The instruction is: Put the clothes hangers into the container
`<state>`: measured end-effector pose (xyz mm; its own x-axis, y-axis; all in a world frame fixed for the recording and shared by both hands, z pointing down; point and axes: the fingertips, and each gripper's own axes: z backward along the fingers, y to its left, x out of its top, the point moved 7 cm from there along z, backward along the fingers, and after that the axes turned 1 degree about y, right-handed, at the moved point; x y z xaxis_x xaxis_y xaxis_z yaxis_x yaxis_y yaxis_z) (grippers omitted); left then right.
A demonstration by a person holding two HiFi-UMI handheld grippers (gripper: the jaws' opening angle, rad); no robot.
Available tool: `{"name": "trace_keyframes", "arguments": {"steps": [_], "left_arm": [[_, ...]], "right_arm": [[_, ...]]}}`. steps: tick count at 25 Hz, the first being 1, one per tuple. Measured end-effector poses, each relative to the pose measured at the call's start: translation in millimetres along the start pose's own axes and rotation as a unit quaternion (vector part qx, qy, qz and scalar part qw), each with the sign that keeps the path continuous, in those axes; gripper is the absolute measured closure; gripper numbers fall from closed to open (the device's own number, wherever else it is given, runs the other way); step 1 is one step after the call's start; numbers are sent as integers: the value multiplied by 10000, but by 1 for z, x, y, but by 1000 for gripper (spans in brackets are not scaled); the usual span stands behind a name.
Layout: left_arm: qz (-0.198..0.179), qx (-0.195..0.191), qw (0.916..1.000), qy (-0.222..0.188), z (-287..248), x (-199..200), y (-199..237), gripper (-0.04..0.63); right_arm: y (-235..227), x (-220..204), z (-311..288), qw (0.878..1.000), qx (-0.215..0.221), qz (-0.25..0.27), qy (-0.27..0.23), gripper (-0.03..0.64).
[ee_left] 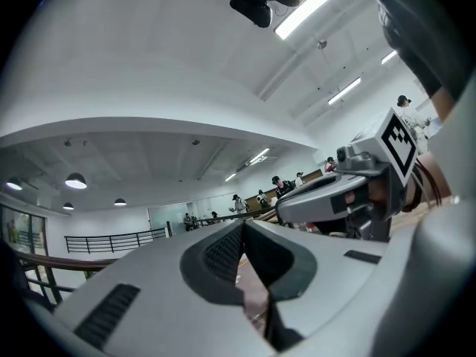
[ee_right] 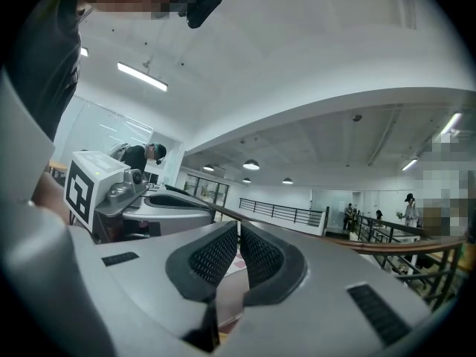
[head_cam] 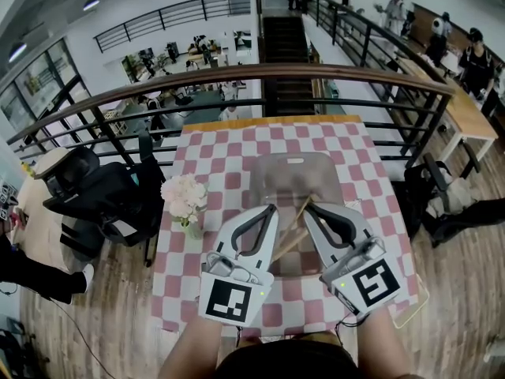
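Note:
A translucent grey container [head_cam: 272, 172] stands in the middle of the pink-and-white checked table [head_cam: 213, 144]. Wooden clothes hangers [head_cam: 290, 234] lie slanted at its near side, showing between my two grippers and partly hidden by them. My left gripper [head_cam: 273, 207] hovers over the container's near left part; in the left gripper view its jaws [ee_left: 244, 226] are shut with nothing between them. My right gripper [head_cam: 307, 206] hangs beside it on the right, and its jaws [ee_right: 238, 226] are closed together, holding nothing. Each gripper shows in the other's view [ee_left: 335, 195] [ee_right: 167, 207].
A vase of pale pink flowers [head_cam: 184, 197] stands at the table's left edge. A brown handrail with black bars [head_cam: 237, 77] runs behind the table. A black office chair [head_cam: 95, 192] is on the left, and bags [head_cam: 442, 200] lie on the right.

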<state>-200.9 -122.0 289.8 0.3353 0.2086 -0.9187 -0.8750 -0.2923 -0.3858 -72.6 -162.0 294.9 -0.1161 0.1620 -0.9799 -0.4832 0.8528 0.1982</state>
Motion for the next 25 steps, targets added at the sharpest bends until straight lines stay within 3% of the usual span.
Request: {"name": "trace_keyframes", "arguments": {"steps": [16, 25], "left_arm": [[-186, 83, 9998, 20, -1, 1, 2, 586], [-239, -128, 9996, 49, -4, 2, -8, 586]], "right_arm": [[-2, -4, -1, 10000, 13, 49, 62, 581], [0, -6, -1, 9999, 97, 93, 66, 581]]}}
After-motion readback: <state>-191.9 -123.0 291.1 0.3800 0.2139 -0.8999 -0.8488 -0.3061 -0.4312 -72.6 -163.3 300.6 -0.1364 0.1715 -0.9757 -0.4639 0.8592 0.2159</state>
